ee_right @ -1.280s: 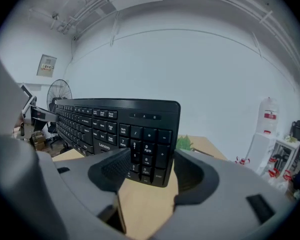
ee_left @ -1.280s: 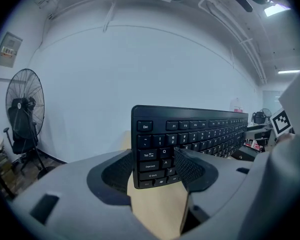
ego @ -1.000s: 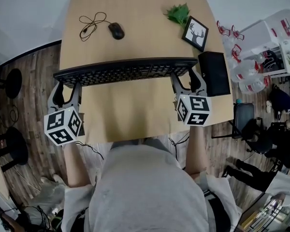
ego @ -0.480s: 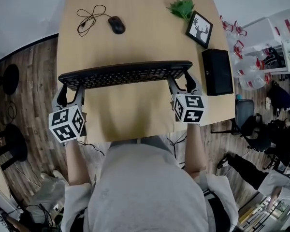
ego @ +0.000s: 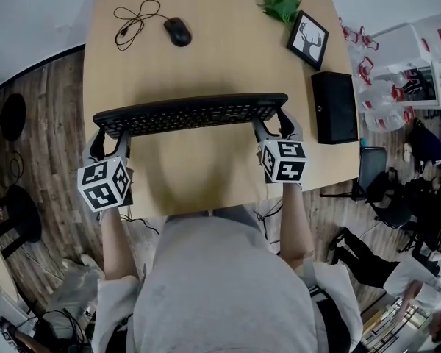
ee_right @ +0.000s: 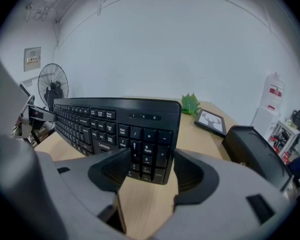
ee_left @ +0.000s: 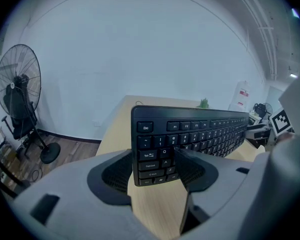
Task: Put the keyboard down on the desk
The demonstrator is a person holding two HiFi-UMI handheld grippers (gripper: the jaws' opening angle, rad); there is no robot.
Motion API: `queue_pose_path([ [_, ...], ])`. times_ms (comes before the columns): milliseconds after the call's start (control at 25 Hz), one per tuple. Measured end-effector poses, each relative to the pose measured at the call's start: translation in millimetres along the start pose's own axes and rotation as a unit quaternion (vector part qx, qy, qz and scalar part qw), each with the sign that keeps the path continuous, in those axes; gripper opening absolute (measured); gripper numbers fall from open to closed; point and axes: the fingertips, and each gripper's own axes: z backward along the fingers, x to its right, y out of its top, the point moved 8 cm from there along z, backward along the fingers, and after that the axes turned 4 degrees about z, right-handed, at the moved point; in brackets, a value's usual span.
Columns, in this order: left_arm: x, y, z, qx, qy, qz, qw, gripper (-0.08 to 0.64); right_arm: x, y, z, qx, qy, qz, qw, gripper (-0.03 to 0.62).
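A long black keyboard (ego: 189,114) hangs level above the light wooden desk (ego: 220,57), casting a shadow on the wood beneath it. My left gripper (ego: 106,140) is shut on its left end, and in the left gripper view the keyboard (ee_left: 190,134) runs off to the right from between the pads of that gripper (ee_left: 154,171). At the other end my right gripper (ego: 273,127) is shut on the number-pad side. The right gripper view shows the keyboard (ee_right: 115,126) wedged between that gripper's (ee_right: 146,170) pads.
A black mouse (ego: 177,31) with a coiled cable (ego: 132,17) lies at the desk's far left. A green plant (ego: 281,6), a framed deer picture (ego: 307,38) and a black box (ego: 334,107) line the right side. A fan (ee_left: 17,96) stands on the floor to the left.
The keyboard and both grippers have sunk toward the desk and now look smaller in the head view. Both grips are unchanged.
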Motion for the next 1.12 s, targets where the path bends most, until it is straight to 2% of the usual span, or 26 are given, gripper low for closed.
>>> queue_pose_path([
  [600,-8,-10,-30,-0.037,-0.001,0.003,0.9993,0.253,0,-14,-30,-0.043,0.006,-0.009,0.999,0.262],
  [1120,-16,-2,-57,-0.041,-0.006,0.02,0.9989,0.253,9,-4,-59,-0.072,0.03,-0.016,0.997,0.262],
])
